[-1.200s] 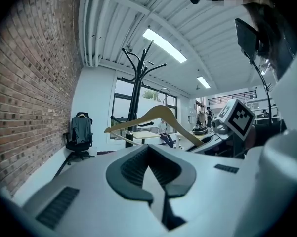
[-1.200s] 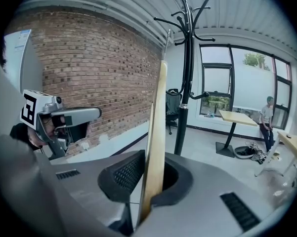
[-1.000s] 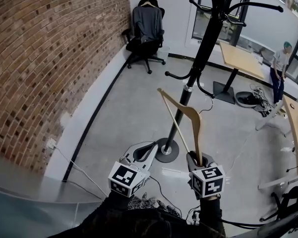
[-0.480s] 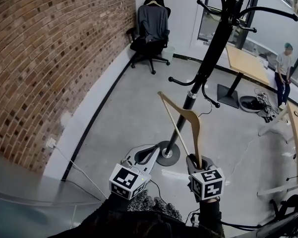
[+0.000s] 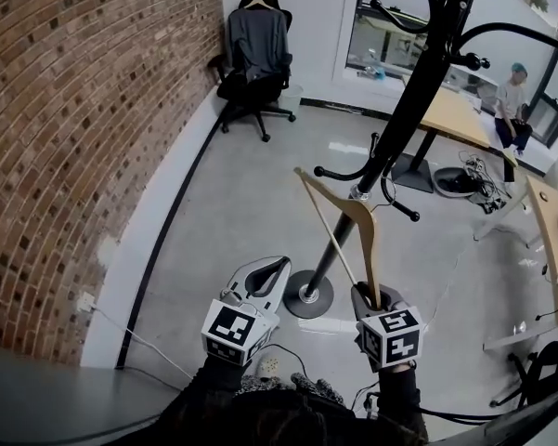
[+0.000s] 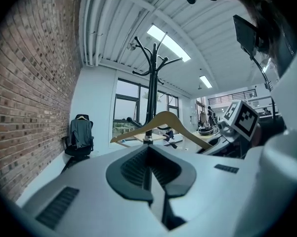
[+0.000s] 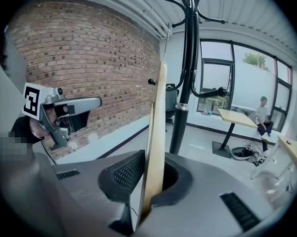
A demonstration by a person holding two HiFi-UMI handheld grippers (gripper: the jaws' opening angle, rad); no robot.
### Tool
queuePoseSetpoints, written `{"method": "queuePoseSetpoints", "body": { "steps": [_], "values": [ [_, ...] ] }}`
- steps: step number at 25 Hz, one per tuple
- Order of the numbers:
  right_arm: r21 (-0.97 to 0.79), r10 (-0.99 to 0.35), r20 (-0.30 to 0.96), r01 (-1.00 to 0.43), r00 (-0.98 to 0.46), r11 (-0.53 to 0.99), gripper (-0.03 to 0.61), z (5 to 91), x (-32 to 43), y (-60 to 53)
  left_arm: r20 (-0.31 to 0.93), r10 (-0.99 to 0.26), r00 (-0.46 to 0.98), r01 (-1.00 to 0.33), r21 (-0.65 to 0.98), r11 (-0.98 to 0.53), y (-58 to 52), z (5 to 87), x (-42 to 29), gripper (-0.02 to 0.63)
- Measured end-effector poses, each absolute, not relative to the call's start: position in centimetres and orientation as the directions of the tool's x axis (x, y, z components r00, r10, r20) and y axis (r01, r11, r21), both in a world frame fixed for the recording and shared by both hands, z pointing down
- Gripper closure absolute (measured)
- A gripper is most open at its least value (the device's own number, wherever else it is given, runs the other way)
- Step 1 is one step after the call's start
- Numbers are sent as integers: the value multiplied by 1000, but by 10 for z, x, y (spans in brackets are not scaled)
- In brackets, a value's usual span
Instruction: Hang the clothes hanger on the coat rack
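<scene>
Now, head view: right gripper (image 5: 372,297) clamps one arm end of the clothes hanger (image 5: 351,214), whose long axis runs up toward 11 o'clock. The coat rack (image 5: 390,151) pole stands just beyond, at 12 o'clock from that gripper. Left gripper (image 5: 267,277) sits at 9 o'clock of the right one, farther from the rack.

Left gripper view: jaws together, nothing between.

Right gripper view: jaws narrow, pinching the wooden arm; prongs overhead at 1 o'clock. Likely the hanger must rise.
</scene>
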State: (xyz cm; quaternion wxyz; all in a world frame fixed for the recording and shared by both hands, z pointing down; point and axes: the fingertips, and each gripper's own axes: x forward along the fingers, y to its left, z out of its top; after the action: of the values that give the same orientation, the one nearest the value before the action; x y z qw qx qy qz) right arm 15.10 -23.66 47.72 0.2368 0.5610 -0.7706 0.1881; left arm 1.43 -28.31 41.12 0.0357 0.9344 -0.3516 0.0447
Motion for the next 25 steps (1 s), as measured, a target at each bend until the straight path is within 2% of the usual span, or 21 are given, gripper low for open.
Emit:
{"method": "queuePoseSetpoints", "body": {
  "steps": [8, 25],
  "values": [
    [-25, -774, 588, -962, -234, 271, 537, 486, 147, -275, 97, -621, 778, -628, 58, -776, -324, 410, 18, 606],
    [-49, -664, 713, -960, -228, 277, 537, 554, 150, -316, 122, -621, 774, -631, 71, -773, -357, 421, 19, 606]
  ]
}}
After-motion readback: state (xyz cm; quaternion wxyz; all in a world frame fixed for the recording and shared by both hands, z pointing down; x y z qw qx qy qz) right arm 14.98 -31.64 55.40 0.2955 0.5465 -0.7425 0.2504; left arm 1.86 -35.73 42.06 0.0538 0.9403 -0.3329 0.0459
